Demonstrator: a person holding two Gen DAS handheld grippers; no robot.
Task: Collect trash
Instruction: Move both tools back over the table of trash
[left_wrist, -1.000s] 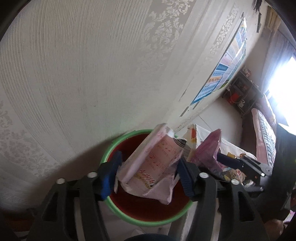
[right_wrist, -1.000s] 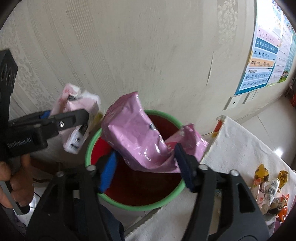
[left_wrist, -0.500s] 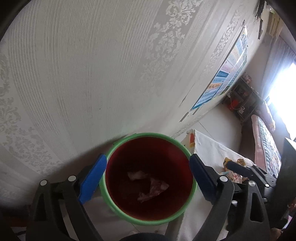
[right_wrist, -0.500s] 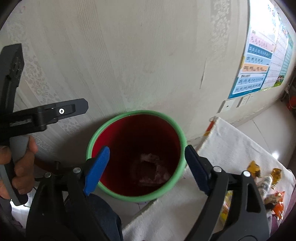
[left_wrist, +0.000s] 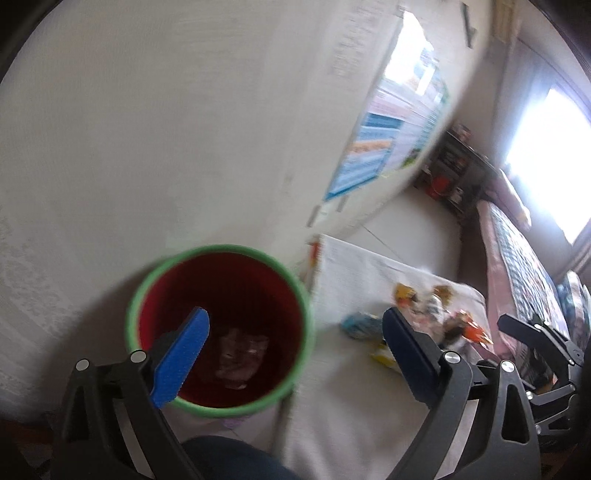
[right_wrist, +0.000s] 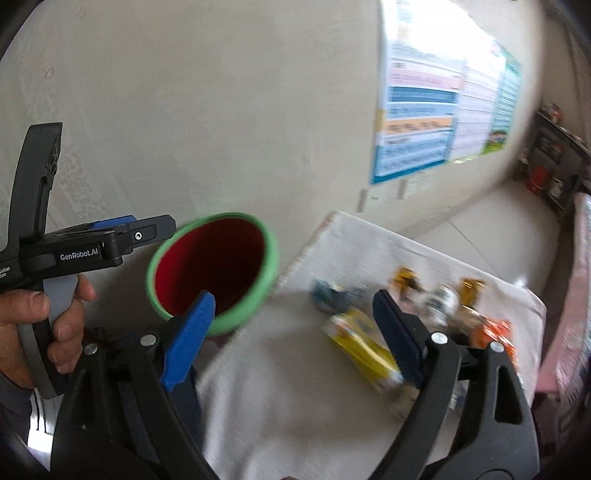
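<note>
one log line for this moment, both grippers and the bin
left gripper: open, empty | right gripper: open, empty | red bin: wrappers inside | table: wrappers remain

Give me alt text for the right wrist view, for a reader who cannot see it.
The right tongs hang open and empty over a white cloth strewn with blurred wrappers, a yellow packet nearest. At left a red bucket with a green rim stands by the wall, and the left tongs, hand-held, reach beside it.
</note>
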